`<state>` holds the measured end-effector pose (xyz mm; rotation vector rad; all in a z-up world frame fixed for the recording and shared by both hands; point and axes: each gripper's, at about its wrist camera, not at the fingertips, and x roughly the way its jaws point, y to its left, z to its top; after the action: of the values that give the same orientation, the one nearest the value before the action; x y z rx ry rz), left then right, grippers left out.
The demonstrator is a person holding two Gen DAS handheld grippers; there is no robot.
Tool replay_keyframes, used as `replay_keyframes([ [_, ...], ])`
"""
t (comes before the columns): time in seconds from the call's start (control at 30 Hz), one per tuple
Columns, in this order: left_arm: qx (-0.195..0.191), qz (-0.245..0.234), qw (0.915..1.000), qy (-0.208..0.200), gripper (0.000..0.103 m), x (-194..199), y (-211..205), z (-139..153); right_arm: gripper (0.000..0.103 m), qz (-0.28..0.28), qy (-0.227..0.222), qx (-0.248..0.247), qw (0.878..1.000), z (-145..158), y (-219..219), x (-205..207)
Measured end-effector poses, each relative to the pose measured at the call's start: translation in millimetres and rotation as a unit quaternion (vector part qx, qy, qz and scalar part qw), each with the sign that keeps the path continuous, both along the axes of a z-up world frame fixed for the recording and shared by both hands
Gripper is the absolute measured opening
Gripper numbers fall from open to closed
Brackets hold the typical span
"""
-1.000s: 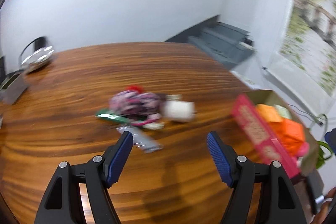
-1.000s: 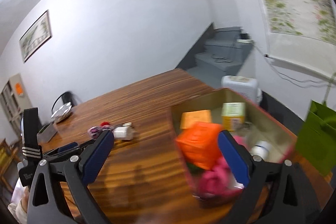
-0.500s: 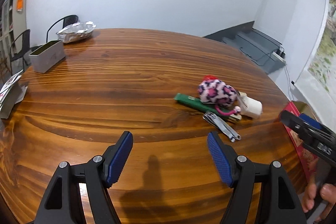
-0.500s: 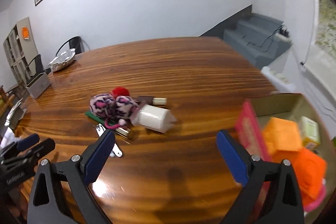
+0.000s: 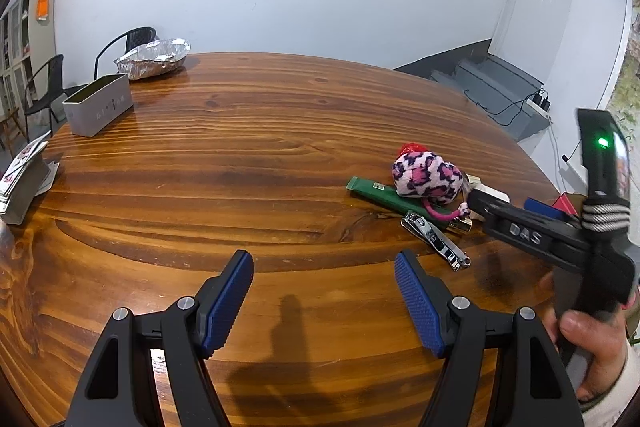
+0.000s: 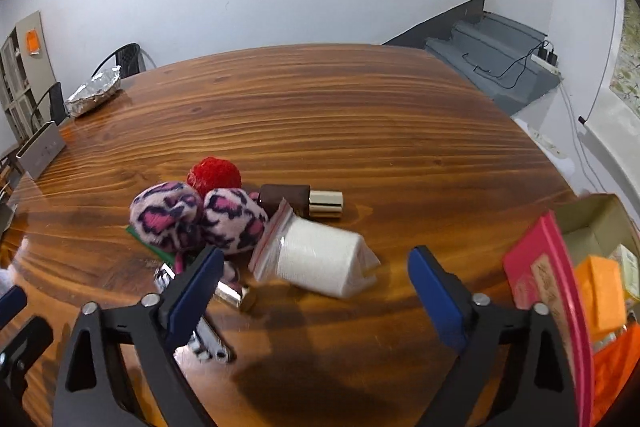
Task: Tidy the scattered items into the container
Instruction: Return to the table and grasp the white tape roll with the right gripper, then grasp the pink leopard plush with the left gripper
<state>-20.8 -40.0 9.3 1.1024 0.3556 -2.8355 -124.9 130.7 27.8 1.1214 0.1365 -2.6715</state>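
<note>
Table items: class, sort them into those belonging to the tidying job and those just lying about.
Job: plush, red ball, white roll, lipstick, clippers, green tube, box.

Lying about: foil dish, grey tin, cards.

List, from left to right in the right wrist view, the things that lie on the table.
Grey tin → foil tray → leopard plush → bagged white roll → open box.

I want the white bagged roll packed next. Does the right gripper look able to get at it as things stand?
Probably yes. The right gripper is open, and the white bagged roll lies just ahead between its fingers, its near side bare. The leopard plush touches only the bag's far left edge.
</note>
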Motion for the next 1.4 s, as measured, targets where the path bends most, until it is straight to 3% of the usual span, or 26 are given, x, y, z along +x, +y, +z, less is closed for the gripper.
replay_keyframes([
  [0.03,-0.001,0.000,1.0000,-0.001,0.075,-1,0,-1,0.069,0.002,-0.009,-0.008,1.000,-3,0,-5],
  [0.1,-0.002,0.001,1.0000,-0.004,0.075,-2,-1,-2,0.048,0.003,-0.027,-0.012,1.000,-8,1,-12],
  [0.3,-0.002,-0.006,1.0000,-0.006,0.075,-7,2,-5,0.046,0.016,-0.014,-0.030,0.999,2,21,7],
  [0.53,0.027,-0.045,0.9986,-0.005,0.075,-30,18,3,0.046,0.007,-0.009,-0.055,0.998,16,50,47],
  [0.63,0.027,-0.067,0.9974,-0.002,0.077,-49,29,9,0.046,0.003,-0.014,-0.069,0.997,15,59,52],
  [0.67,0.024,-0.072,0.9971,-0.001,0.085,-55,32,11,0.046,0.003,-0.018,-0.075,0.997,14,61,54],
  [0.73,0.015,-0.073,0.9972,0.006,0.088,-69,37,14,0.046,0.004,-0.022,-0.082,0.996,13,64,55],
  [1.2,0.040,-0.071,0.9966,-0.015,0.088,-120,38,-4,0.046,0.003,-0.030,-0.102,0.994,13,68,53],
  [1.23,0.037,-0.074,0.9964,-0.017,0.086,-122,40,-5,0.046,0.003,-0.031,-0.102,0.994,13,68,53],
  [1.27,0.034,-0.078,0.9962,-0.023,0.076,-124,43,-7,0.046,0.003,-0.031,-0.101,0.994,12,67,53],
  [1.3,0.037,-0.086,0.9952,-0.032,0.041,-128,46,-10,0.046,0.003,-0.031,-0.101,0.994,12,68,54],
  [1.4,0.037,-0.090,0.9948,-0.031,0.038,-126,51,-10,0.046,0.002,-0.029,-0.099,0.995,11,68,54],
])
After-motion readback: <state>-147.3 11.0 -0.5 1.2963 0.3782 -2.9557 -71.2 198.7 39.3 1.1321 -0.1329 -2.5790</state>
